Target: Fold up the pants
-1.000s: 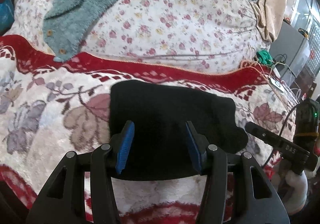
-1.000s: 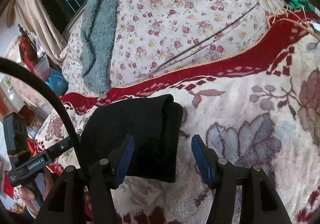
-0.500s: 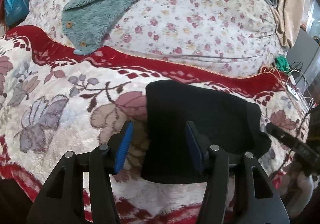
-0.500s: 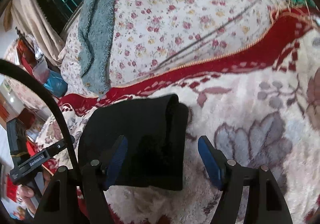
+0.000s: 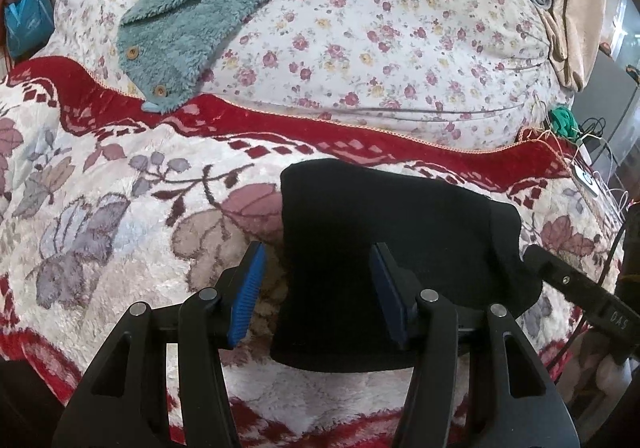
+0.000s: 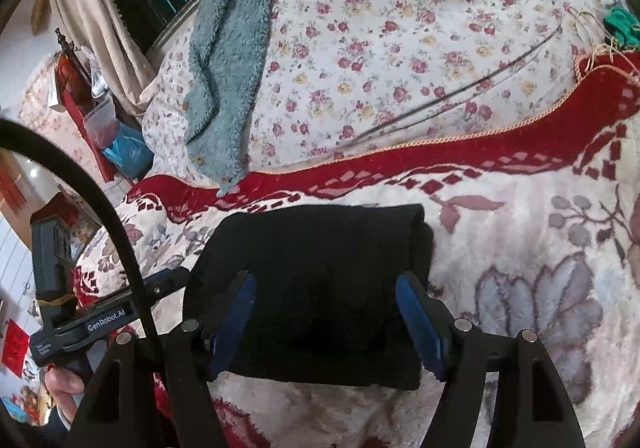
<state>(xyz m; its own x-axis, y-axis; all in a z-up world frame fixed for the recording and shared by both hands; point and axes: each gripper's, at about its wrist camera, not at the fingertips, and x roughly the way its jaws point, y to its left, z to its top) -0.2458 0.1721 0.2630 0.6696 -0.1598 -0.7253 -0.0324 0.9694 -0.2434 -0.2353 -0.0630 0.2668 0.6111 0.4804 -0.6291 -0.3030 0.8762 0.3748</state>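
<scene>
The black pants lie folded into a compact rectangle on the red and cream floral blanket. My left gripper is open and empty; it hovers over the bundle's near left edge, straddling that edge. In the right wrist view the pants fill the middle. My right gripper is open and empty, its blue pads either side of the bundle's near part. The other gripper's body shows at each view's edge.
A teal fleece garment lies on the flowered quilt behind the blanket. Cables and a green item sit at the far right. A bedside area with a blue bag is at the left.
My left gripper has shifted left, from over the bundle's middle to its left edge. My right gripper has moved left, so it is now centred over the bundle. Both stay open.
</scene>
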